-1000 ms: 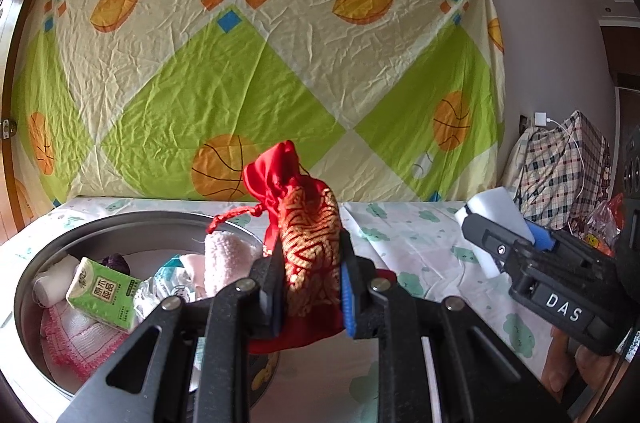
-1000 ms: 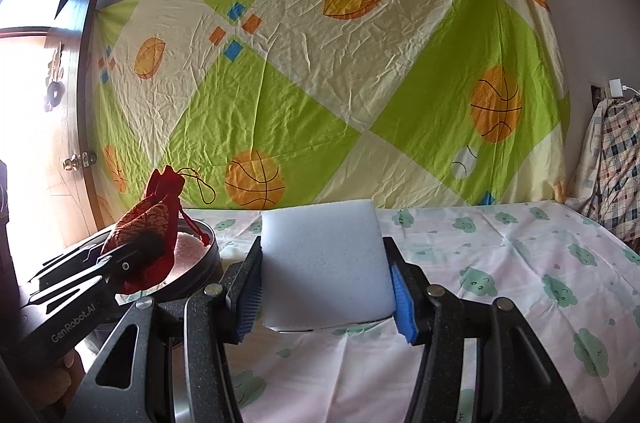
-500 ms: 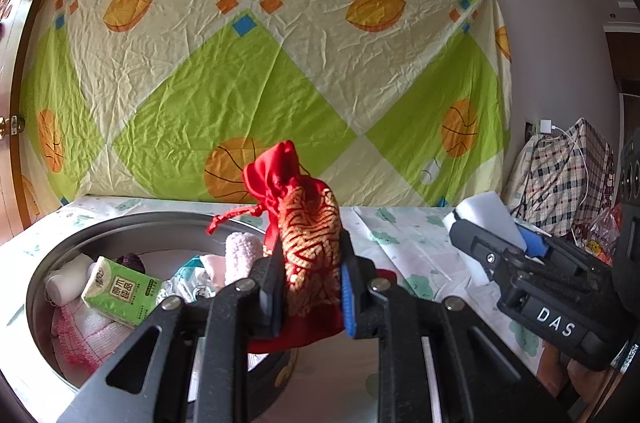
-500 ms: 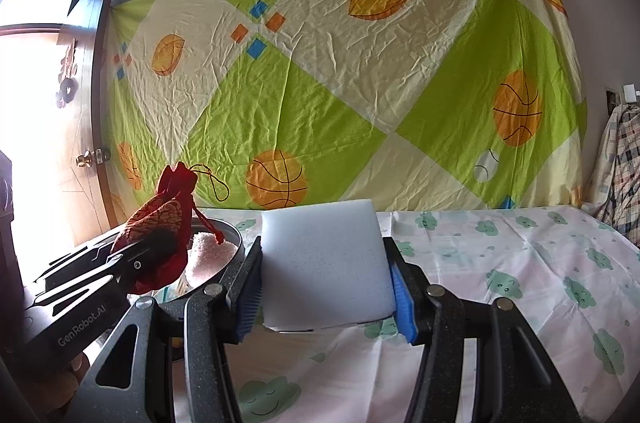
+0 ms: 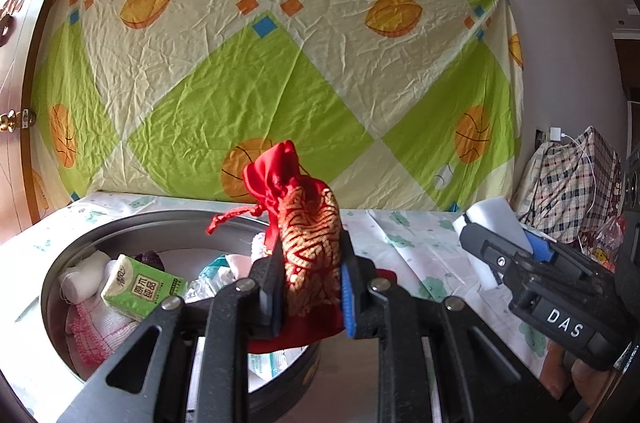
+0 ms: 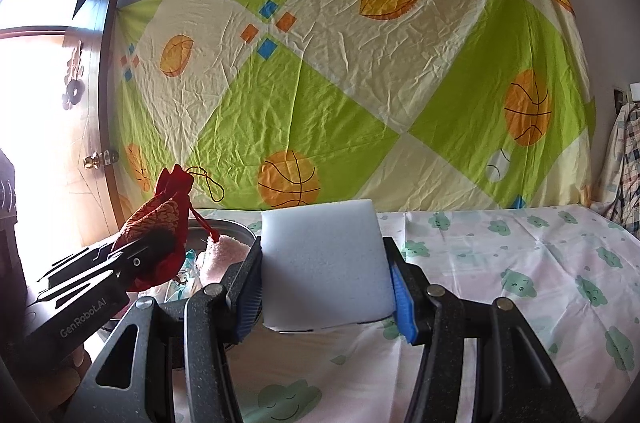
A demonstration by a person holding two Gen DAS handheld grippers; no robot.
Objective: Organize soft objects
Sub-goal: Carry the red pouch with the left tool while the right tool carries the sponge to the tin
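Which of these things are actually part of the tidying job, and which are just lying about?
Part of the job:
red pouch, held in the left gripper
white foam block, held in the right gripper
metal basin of soft items

Lying about:
patterned sheet on the wall
plaid bag

The basin's (image 5: 52, 287) near rim hides behind the fingers (image 5: 268, 287).

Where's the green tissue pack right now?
Left wrist view, lower left: the green tissue pack lies inside the round metal basin, beside a white cloth roll.
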